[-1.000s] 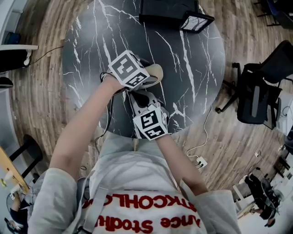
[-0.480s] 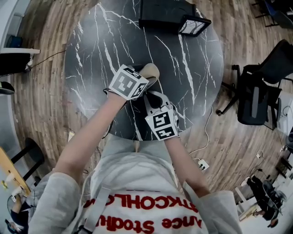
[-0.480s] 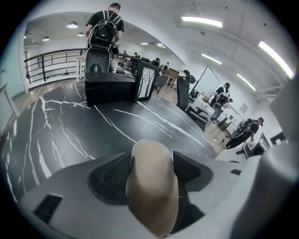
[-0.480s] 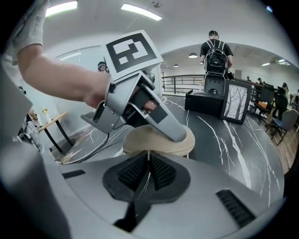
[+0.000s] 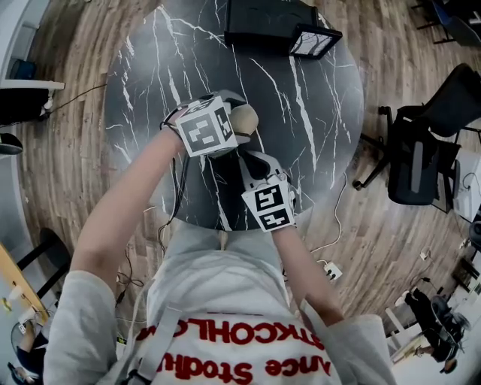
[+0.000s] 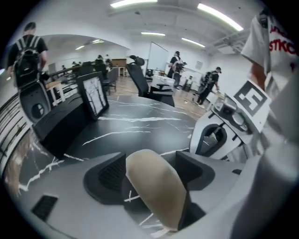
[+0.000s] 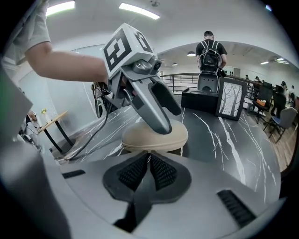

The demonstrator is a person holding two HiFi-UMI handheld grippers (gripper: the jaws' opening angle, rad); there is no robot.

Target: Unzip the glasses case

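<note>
1. Glasses case [image 5: 246, 118]: a beige, rounded case that lies flat on the desk [image 5: 323, 113], near the middle and towards the person's side.
2. Long axis: in the right gripper view the case lies broadside, with its seam facing that camera. In the left gripper view it runs away along the pointing line of the jaws.
3. Left hand-held gripper [image 6: 150, 161]: it straddles the narrow width of the case from above. Its jaws have just been opening and now stand wide, with the case between them. The pads sit just beside the case's flanks and do not appear to press on them.
4. Right hand-held gripper [image 7: 148, 158]: its jaws are closed pad to pad and nothing is visible between them. The case lies straight ahead of the tips, just beyond them.
5. Relation for the coming move: the left hand-held gripper is the nearer one, already over the case. The right approaches from the person's side, facing the seam. The zip pull cannot be made out.
6. Desk: round, with a dark, white-veined marble pattern. A black box [image 5: 263, 19] and a framed panel [image 5: 319, 37] stand at the far edge, well apart from the case.
7. Room: a wood-plank floor, an office chair [image 5: 421, 158] at the right, and other people in the background.
</note>
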